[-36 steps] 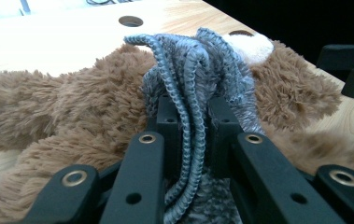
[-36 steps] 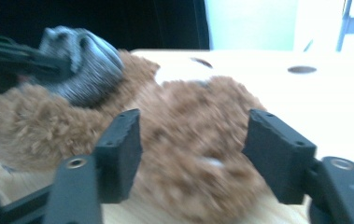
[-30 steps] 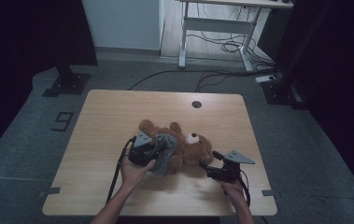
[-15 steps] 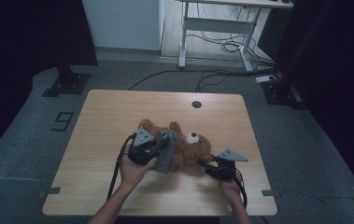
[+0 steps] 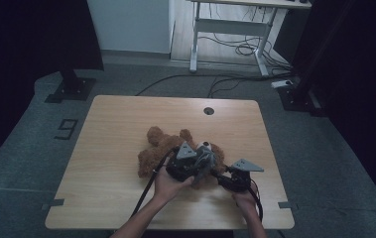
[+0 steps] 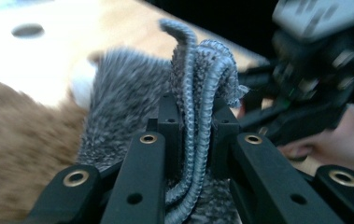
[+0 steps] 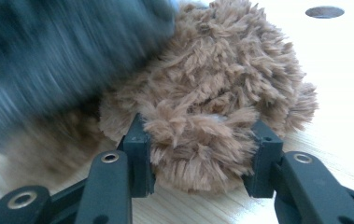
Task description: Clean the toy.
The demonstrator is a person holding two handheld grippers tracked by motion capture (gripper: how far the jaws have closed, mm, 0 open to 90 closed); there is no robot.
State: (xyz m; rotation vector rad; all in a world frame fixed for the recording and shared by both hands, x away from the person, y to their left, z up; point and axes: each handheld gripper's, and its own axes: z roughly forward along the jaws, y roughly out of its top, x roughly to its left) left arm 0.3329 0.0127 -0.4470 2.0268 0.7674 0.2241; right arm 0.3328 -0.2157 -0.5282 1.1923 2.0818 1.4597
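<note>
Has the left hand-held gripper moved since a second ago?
Yes. The left hand-held gripper, shut on the grey cloth, has shifted rightward, toward the table's right edge, and now covers the teddy bear's head.

Brown plush bear [image 5: 161,148] lies on my surface [image 5: 116,129], near the front edge right of centre, limbs spread toward the left. Its shaggy head [image 7: 212,107] rests on the wood. Grey knit cloth [image 6: 198,93], ribbed and folded double, stands bunched over the bear's head end.

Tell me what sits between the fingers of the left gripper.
A folded bunch of grey knitted cloth, pinched upright between the left gripper fingers in the left gripper view, with the fuzzy brown plush teddy bear beyond it.
</note>
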